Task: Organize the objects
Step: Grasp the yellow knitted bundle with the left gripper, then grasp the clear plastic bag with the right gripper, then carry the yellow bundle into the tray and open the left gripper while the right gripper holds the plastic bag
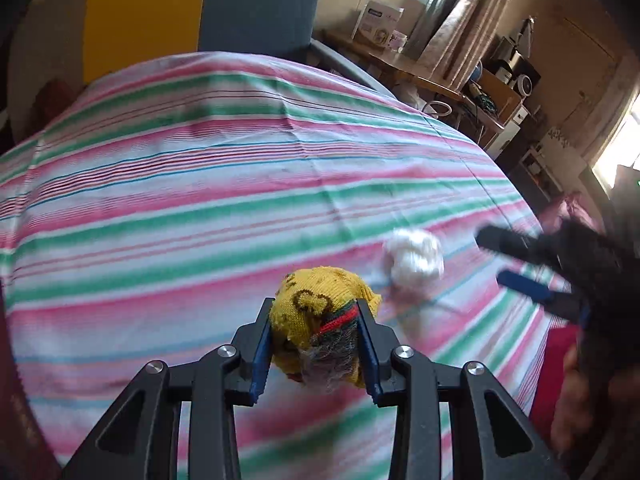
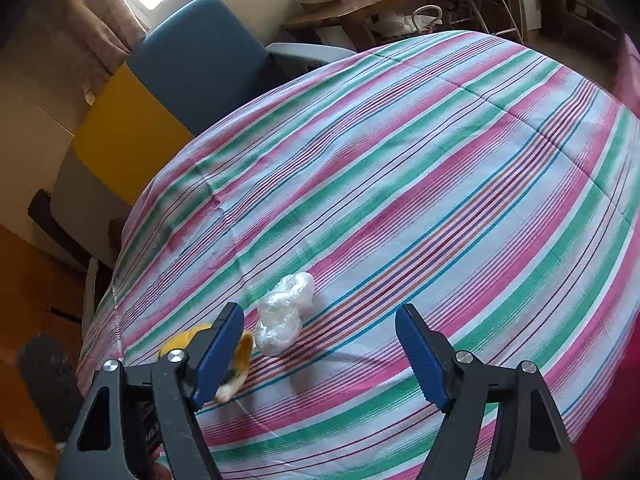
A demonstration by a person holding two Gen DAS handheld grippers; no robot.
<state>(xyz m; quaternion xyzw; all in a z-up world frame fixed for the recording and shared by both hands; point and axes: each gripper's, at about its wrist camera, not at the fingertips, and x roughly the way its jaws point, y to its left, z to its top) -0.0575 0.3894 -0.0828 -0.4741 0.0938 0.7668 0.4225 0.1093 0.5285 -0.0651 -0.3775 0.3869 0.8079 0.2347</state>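
A balled-up yellow knitted sock [image 1: 316,320] with brown marks and a red and green band sits between the blue pads of my left gripper [image 1: 315,302], which is shut on it just above the striped cloth [image 1: 200,184]. A crumpled white plastic wad [image 1: 414,258] lies on the cloth just to its right. My right gripper [image 1: 492,258] reaches in from the right edge, open and holding nothing. In the right wrist view, the right gripper [image 2: 320,307] stands open over the cloth [image 2: 440,184], with the plastic wad [image 2: 284,316] ahead between its fingers. The sock [image 2: 240,364] shows partly behind its left finger.
Beyond the striped cloth's far edge stand a blue chair [image 1: 260,4] and a yellow panel [image 1: 144,12]. A wooden desk [image 1: 404,68] with boxes is at the back right. A person's hand [image 1: 568,400] is at the right edge. Red fabric [image 2: 624,420] borders the cloth's right side.
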